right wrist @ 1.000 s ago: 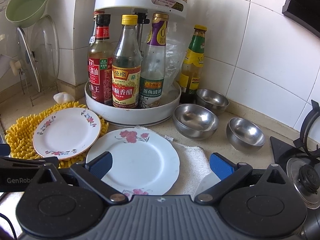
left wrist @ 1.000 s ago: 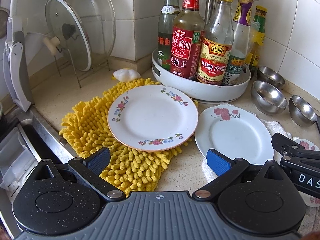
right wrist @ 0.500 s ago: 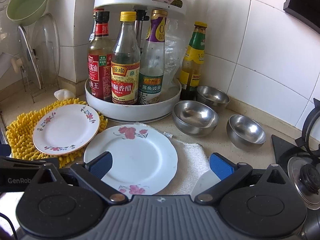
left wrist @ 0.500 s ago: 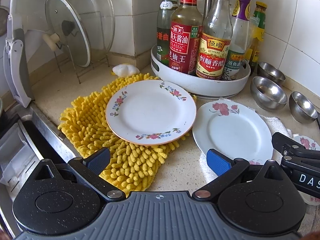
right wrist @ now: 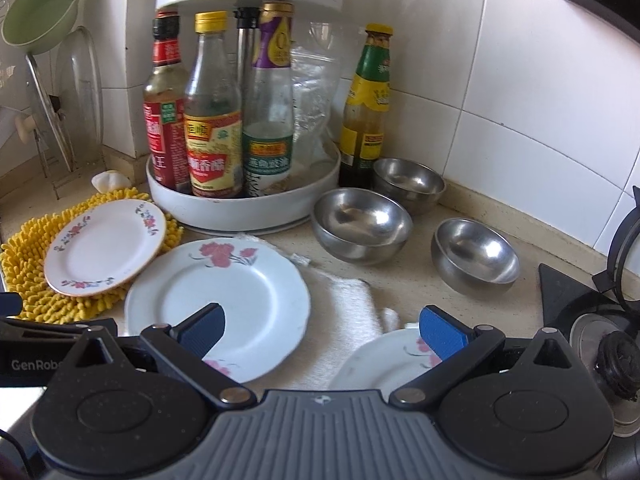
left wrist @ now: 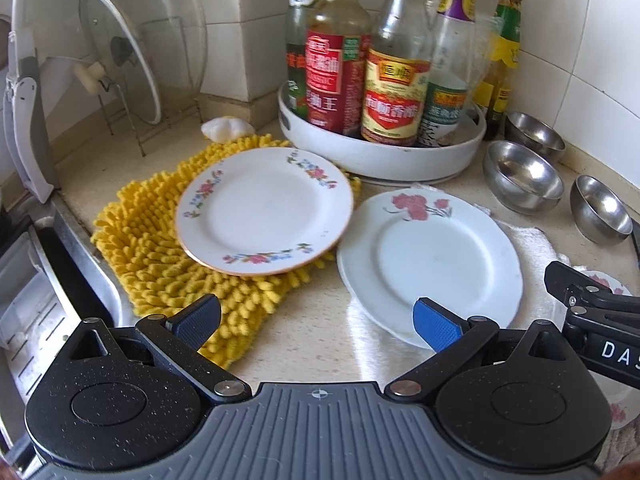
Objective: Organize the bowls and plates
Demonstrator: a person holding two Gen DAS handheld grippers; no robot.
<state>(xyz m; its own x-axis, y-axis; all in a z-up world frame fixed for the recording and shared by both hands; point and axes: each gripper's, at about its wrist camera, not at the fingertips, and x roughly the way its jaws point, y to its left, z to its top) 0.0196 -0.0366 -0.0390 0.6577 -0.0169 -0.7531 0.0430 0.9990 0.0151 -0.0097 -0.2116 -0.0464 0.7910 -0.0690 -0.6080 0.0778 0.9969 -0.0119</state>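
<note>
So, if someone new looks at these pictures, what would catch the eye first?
Probably the yellow mat on the left of the counter, with a flowered plate lying on it. Beside it a bigger white plate rests partly on a white cloth. Behind them stands a white tray of tall bottles, and three steel bowls sit to the right.

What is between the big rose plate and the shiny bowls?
In the right wrist view, a white towel and bare counter lie between the rose plate and the steel bowls.
</note>
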